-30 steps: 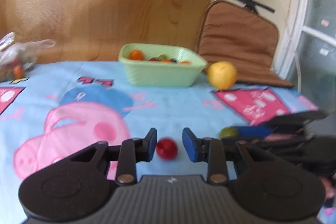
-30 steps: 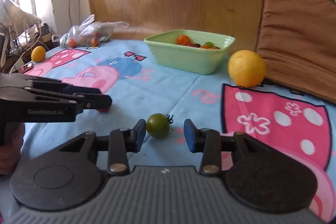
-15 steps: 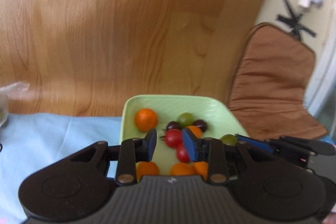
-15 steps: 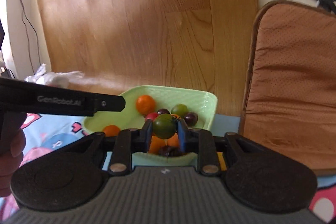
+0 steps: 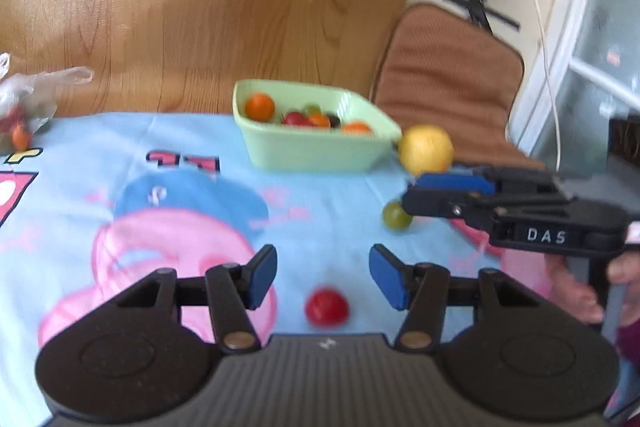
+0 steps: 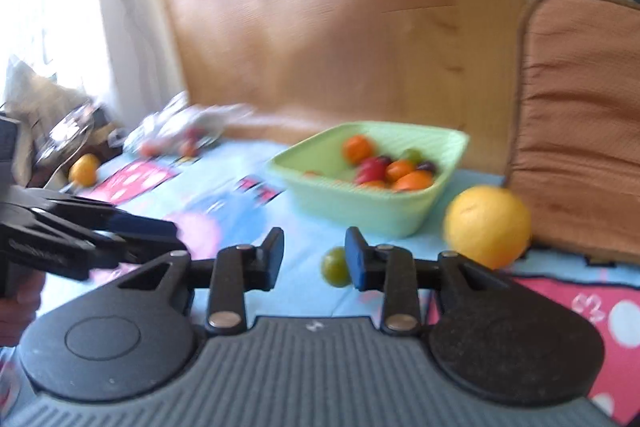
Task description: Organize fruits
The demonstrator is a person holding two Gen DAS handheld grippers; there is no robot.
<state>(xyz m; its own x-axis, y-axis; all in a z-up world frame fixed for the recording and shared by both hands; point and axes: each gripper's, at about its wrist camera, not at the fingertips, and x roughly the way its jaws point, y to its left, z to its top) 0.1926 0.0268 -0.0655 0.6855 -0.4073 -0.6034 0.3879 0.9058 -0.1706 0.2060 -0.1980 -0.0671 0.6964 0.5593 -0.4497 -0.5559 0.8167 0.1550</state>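
Observation:
A pale green bowl [image 5: 304, 155] holding several small tomatoes and oranges stands at the back of the blue cartoon tablecloth; it also shows in the right wrist view [image 6: 360, 203]. My left gripper [image 5: 323, 277] is open, with a red tomato [image 5: 326, 307] lying on the cloth between its fingers. My right gripper [image 6: 314, 259] is open, with a green tomato [image 6: 336, 267] on the cloth just ahead of its right finger. The right gripper [image 5: 452, 195] also shows in the left wrist view beside that green tomato [image 5: 396, 215]. A large yellow-orange fruit [image 6: 486, 231] sits right of the bowl.
A brown cushion [image 6: 580, 123] leans against the wall at the right. A clear plastic bag with fruit [image 5: 24, 111] lies at the far left of the table. A small orange fruit [image 6: 84, 169] sits near clutter at the left edge. A wooden board [image 5: 200, 7] backs the table.
Half a second ago both grippers were over the bowl, each shut on a tomato. Now both are back low over the cloth and open, a red and a green tomato before them.

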